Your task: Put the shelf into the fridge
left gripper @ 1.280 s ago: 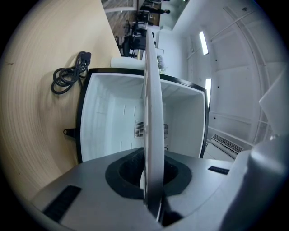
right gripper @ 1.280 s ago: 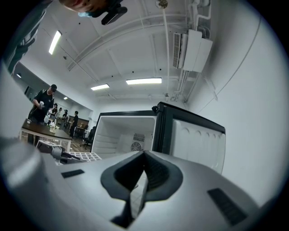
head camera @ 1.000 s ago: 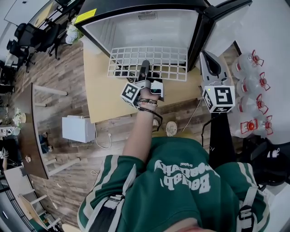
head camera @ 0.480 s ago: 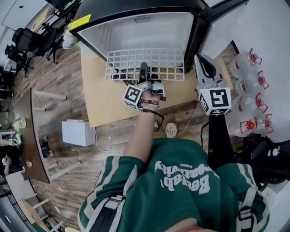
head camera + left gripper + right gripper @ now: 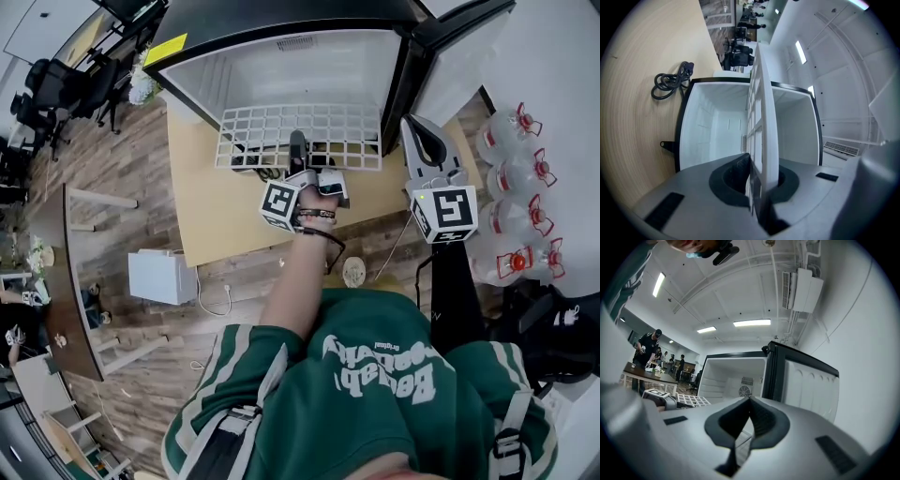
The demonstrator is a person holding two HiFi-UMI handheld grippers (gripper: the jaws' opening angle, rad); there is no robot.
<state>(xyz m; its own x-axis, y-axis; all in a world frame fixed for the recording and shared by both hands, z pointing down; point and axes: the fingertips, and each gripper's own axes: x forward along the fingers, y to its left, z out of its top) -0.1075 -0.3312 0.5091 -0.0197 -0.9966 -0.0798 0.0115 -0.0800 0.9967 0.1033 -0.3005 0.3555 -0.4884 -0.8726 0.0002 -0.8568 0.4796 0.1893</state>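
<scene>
In the head view little has changed over the last second. The left gripper [image 5: 298, 148] has kept its hold on the near edge of the shelf [image 5: 300, 124], and the white grid is still roughly level over the table [image 5: 216, 202], with its far edge at the mouth of the open fridge [image 5: 281, 66]. Hand and shelf have shifted only slightly in the frame, and since the camera moved too, I cannot say the shelf has gone any deeper. The right gripper [image 5: 419, 136] has drifted a little inward and now sits near the shelf's right corner and the open door [image 5: 459, 56], touching neither. By my reading the insertion has barely begun: the shelf is lined up at the opening but is not yet on any rail. In the left gripper view the jaws are nearly closed and pinch the shelf, which shows edge-on between them and runs straight toward the white fridge interior. A coiled cable [image 5: 670, 84] lies on the table well to the side. The grip looks firm and centred, so a steady push forward seems the likely next step, though the shelf held by one edge may sag or twist. In the right gripper view the jaws are closed together with nothing between them. The view looks past them at the fridge cavity and door, with the shelf low at the left. This gripper is free to steady the right side if needed.
</scene>
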